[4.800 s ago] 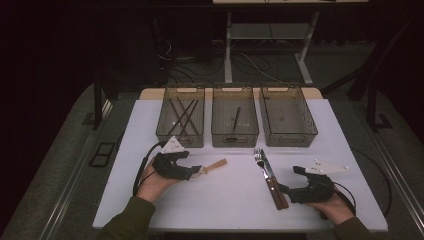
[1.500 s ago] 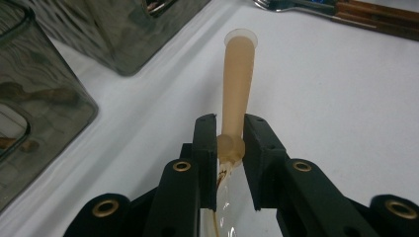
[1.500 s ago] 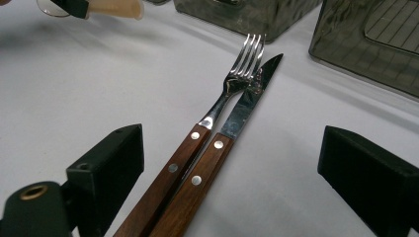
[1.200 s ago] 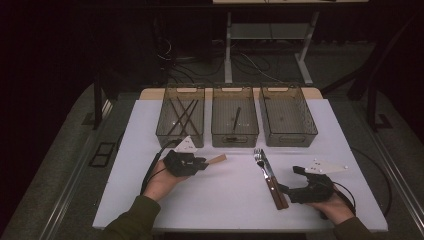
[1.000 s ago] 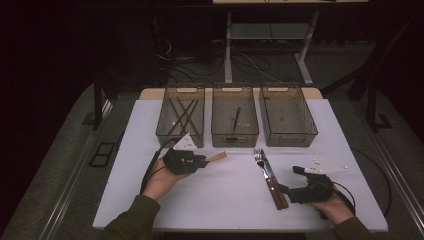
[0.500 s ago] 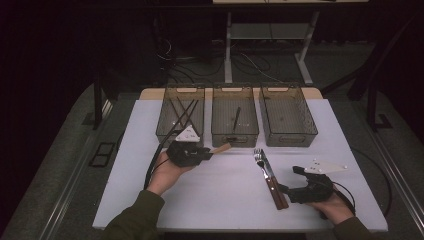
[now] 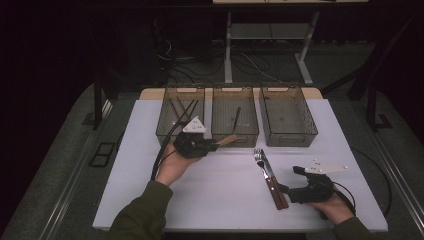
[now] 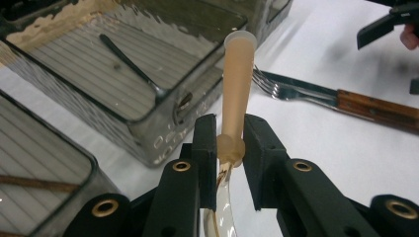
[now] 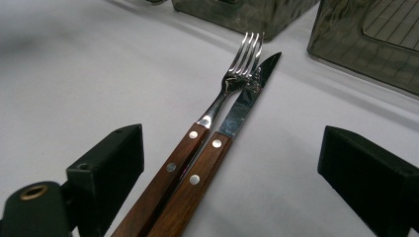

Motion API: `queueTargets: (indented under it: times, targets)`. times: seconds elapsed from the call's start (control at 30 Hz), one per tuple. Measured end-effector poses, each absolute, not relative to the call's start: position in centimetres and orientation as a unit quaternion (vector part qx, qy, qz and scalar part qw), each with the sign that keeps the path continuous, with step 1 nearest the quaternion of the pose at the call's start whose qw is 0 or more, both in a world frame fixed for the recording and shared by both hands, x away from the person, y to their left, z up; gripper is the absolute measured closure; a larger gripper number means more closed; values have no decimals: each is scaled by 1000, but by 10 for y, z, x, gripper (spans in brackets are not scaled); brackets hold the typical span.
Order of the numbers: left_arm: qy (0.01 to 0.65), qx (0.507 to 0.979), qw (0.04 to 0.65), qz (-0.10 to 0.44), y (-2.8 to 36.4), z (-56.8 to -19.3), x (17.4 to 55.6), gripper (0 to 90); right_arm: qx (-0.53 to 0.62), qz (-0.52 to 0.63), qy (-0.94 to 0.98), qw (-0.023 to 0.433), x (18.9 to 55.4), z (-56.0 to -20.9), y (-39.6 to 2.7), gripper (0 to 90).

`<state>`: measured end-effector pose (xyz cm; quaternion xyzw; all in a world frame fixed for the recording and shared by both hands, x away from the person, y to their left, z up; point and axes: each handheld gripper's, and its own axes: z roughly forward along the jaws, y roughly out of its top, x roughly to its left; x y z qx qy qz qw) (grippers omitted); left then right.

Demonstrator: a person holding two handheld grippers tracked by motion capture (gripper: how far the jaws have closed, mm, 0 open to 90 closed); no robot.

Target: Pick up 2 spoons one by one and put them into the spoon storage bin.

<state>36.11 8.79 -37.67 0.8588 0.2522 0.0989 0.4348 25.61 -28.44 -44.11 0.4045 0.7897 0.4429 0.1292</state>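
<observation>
Tan plastic utensil (image 8: 237, 89), pale handle tilted up and pointing far-right, hanging just near of the middle smoky bin's (image 7: 235, 137) front wall, its clear end low

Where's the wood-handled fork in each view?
High view: fork right of centre on the table, beside the knife.
Left gripper view: fork at right, behind the held tan handle.
Right gripper view: fork centre, between open jaws.
Shared landmark: knife alongside.
</observation>
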Motion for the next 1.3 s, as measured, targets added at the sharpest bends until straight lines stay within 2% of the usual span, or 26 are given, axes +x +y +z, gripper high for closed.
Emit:
queueTargets:
  times: [0.7, 1.3]
  targets:
    - [274, 851, 430, 122, 56, -354, 415, 764, 404, 449, 787, 130, 256, -440, -285, 101]
    - [305, 870, 368, 123, 15, -377, 455, 762, 404, 456, 783, 126, 255, -439, -285, 101]
